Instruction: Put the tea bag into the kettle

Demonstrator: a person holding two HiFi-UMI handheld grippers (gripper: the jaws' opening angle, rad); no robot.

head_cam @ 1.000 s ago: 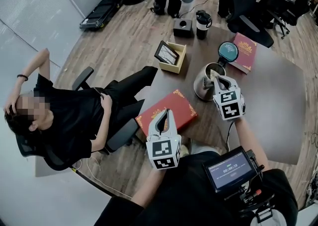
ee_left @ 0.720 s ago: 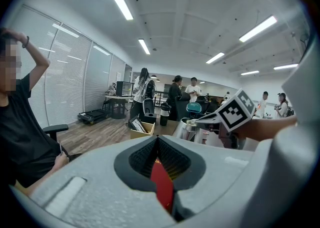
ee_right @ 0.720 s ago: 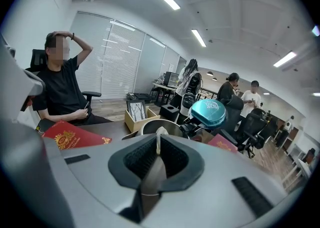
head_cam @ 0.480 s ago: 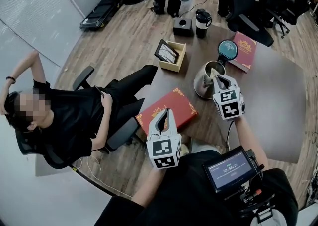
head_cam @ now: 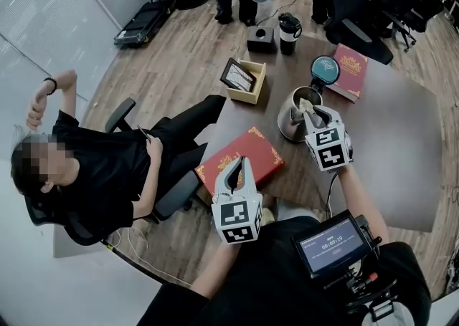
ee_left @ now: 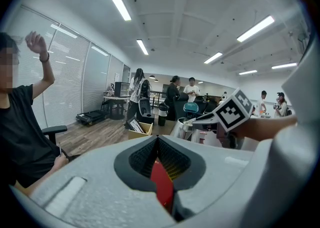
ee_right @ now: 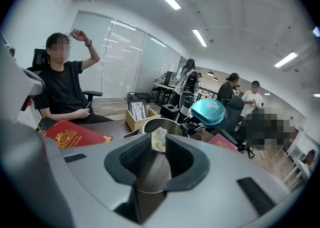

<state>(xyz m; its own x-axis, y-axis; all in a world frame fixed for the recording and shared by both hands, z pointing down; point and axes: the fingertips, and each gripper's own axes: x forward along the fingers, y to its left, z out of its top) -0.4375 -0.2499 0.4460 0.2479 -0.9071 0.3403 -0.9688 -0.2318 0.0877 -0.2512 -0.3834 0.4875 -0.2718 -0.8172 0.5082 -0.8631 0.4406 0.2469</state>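
A steel kettle (head_cam: 294, 120) stands on the dark table with its teal lid (head_cam: 325, 69) tipped back. My right gripper (head_cam: 313, 111) hovers right over the kettle's mouth. Its jaws are opening, and a pale tea bag (ee_right: 159, 139) hangs loosely between their tips above the kettle rim (ee_right: 172, 124). In the head view the tea bag (head_cam: 308, 107) shows at the jaw tips. My left gripper (head_cam: 240, 165) stays shut and empty above a red gold-trimmed box (head_cam: 251, 151).
A wooden box holding a picture frame (head_cam: 245, 77), a small black box (head_cam: 261, 38) and a black mug (head_cam: 290, 31) stand at the table's far side. A second red box (head_cam: 353, 74) lies behind the kettle. A seated person (head_cam: 93, 167) is left of the table.
The right gripper's jaws have spread apart over the kettle. The seated person has lowered a raised arm from the head. My left gripper has not moved.
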